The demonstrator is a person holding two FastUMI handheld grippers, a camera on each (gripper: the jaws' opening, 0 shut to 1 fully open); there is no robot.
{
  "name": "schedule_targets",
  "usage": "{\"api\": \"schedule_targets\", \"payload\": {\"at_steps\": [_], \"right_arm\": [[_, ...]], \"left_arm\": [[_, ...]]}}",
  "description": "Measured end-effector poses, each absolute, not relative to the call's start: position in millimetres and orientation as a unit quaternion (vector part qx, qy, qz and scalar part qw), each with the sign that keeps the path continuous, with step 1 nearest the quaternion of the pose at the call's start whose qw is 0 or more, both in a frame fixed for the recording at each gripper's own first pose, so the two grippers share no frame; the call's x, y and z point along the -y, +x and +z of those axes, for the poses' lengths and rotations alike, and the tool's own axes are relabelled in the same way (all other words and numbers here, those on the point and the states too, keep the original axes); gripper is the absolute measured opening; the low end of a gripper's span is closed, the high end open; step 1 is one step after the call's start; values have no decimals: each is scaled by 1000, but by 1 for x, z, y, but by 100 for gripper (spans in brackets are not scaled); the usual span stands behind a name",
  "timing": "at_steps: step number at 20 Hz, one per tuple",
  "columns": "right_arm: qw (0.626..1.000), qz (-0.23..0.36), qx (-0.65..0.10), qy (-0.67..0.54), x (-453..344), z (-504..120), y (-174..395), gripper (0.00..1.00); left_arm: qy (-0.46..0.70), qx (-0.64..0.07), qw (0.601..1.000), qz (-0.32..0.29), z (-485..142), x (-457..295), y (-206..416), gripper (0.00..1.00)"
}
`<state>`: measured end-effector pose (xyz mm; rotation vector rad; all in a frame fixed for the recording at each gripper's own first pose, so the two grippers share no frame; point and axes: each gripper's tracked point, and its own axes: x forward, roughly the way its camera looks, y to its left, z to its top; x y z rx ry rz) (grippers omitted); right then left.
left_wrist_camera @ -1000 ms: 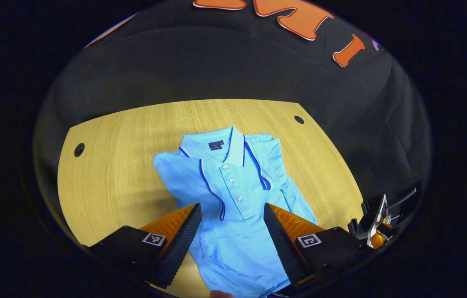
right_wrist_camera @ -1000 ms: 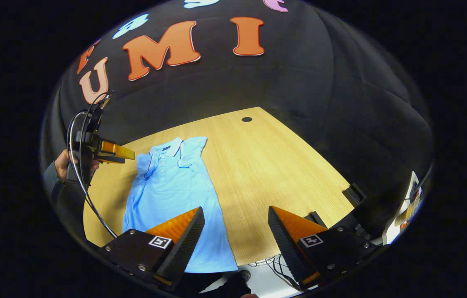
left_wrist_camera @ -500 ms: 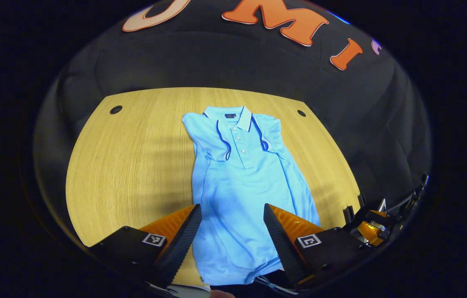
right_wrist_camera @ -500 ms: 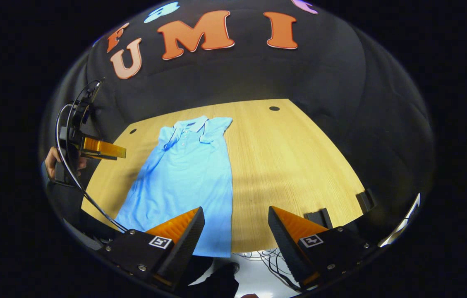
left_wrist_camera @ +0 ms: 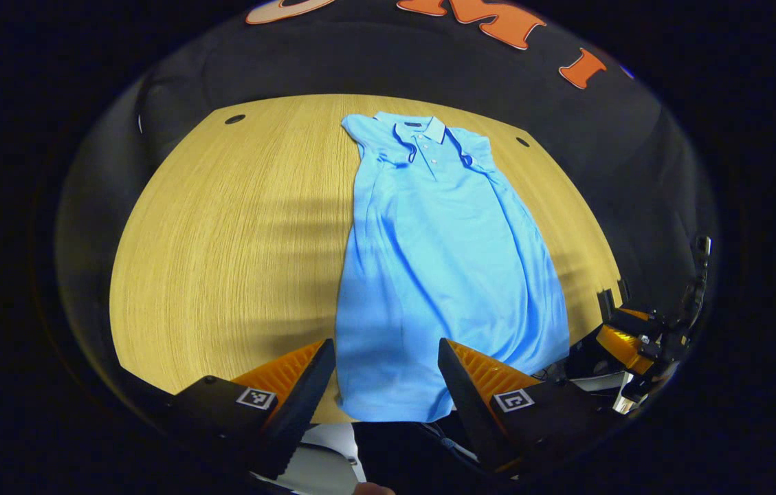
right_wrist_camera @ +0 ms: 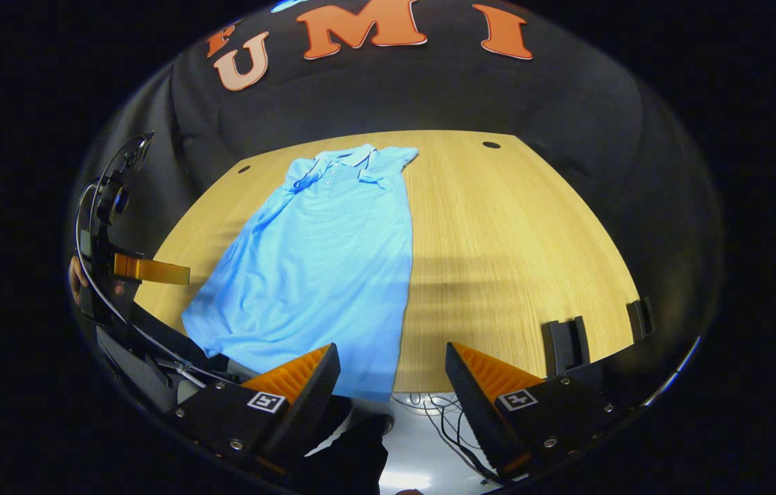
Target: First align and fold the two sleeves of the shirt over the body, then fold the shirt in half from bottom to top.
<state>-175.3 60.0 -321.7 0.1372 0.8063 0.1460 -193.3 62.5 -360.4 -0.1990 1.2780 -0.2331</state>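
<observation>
Here, nearest the cameras, both pairs of tongs are hanging spread wide and pinching nothing: the left gripper is hovering over the bottom hem of the shirt, and the right gripper is hovering at the near edge of the table, with its left finger over the hem's right corner and its right finger over bare wood. In the right gripper view the left gripper is also showing farther off at the left, held by a hand above the table's near-left corner. Just beyond the fingers, the light blue shirt is lying flat and lengthwise on the wooden table, its hem reaching to, perhaps slightly over, the near edge and its body running away from the person. Farther on, both short sleeves are lying turned in over the chest beside the button placket, the left sleeve and the right sleeve looking roughly matched. Farthest off, the collar is resting near the table's far edge. By my reading the sleeve step is finished and the bottom-to-top fold is just beginning. The next move is calling for each gripper to come down on its own hem corner, close on the fabric, then lift and carry the hem forward evenly to the collar.
</observation>
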Motion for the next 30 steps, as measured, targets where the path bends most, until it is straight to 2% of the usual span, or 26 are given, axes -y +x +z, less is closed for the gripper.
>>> {"api": "schedule_targets", "payload": {"at_steps": [7,15,20,22,25,26,27,28,29,30], "right_arm": [[907,74,-412,39,-75,-350,-174,97],[895,79,-438,25,-88,-370,-170,96],[884,71,-462,34,-83,-382,-177,86],[879,63,-472,40,-81,-387,-181,83],[878,52,-474,46,-78,-388,-181,80],[876,44,-478,42,-75,-389,-181,78],[877,35,-479,36,-72,-390,-181,74],[873,31,-484,40,-73,-391,-181,65],[870,24,-491,44,-70,-391,-179,59],[864,14,-501,53,-66,-392,-178,47]], "left_arm": [[-43,-612,785,-89,-397,-72,-229,99],[-9,-606,793,-69,-421,-80,-236,100],[-9,-590,804,-65,-419,-73,-235,95],[-9,-588,806,-63,-420,-68,-237,99],[-13,-592,804,-54,-417,-63,-239,96],[-15,-594,803,-50,-417,-61,-239,88],[-16,-597,801,-46,-418,-59,-239,86],[-16,-600,799,-46,-417,-56,-239,82],[-16,-602,797,-48,-417,-52,-239,75],[-14,-604,795,-48,-418,-50,-238,72]]}}
